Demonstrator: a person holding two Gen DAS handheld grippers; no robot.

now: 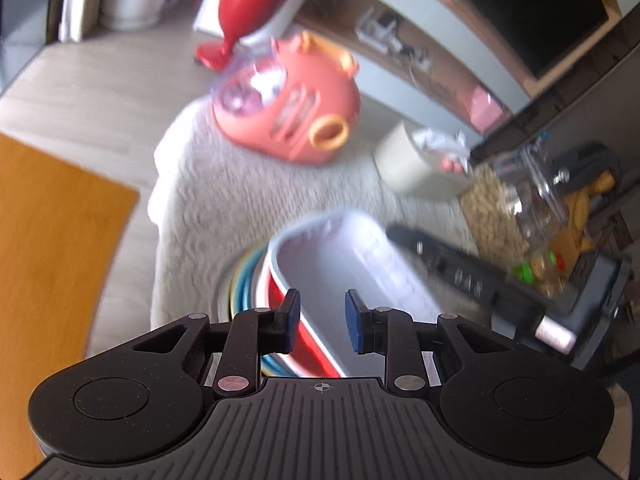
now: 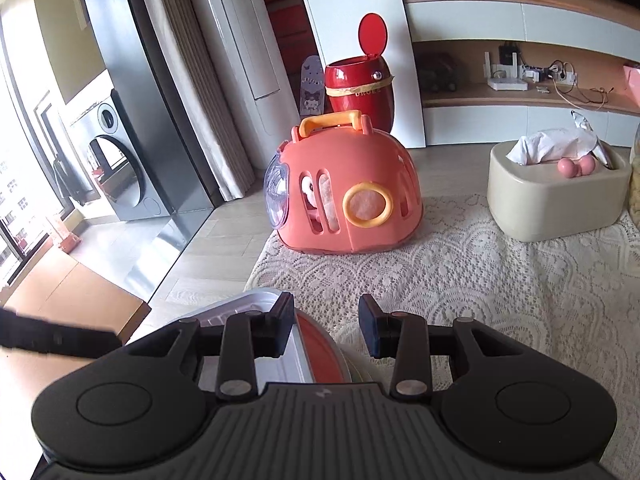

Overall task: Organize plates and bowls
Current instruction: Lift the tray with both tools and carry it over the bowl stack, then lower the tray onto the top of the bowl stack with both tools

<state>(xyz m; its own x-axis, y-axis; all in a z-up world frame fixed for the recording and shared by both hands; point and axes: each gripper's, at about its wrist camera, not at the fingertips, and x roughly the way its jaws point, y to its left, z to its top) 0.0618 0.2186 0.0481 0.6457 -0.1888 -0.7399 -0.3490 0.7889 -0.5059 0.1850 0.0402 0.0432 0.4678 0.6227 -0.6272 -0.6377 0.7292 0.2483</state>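
Observation:
A white rectangular dish [image 1: 344, 256] lies on top of a red plate [image 1: 304, 340], which rests on a stack of plates with blue and yellow rims [image 1: 244, 280] on the lace tablecloth [image 1: 224, 200]. My left gripper [image 1: 322, 322] is open just above the near edge of the stack, its pads on either side of the red plate's rim without touching. My right gripper [image 2: 326, 330] is open over the same stack; the white dish [image 2: 248, 308] and red plate [image 2: 320, 356] show under its left finger. The left view is motion-blurred.
A pink toy carrier [image 2: 344, 196] sits at the table's far left corner, a beige tissue box [image 2: 556, 196] to the right. A jar of grain [image 1: 500, 208] and a dark remote-like bar [image 1: 468, 268] lie right of the stack. A red bin [image 2: 360, 88] stands on the floor.

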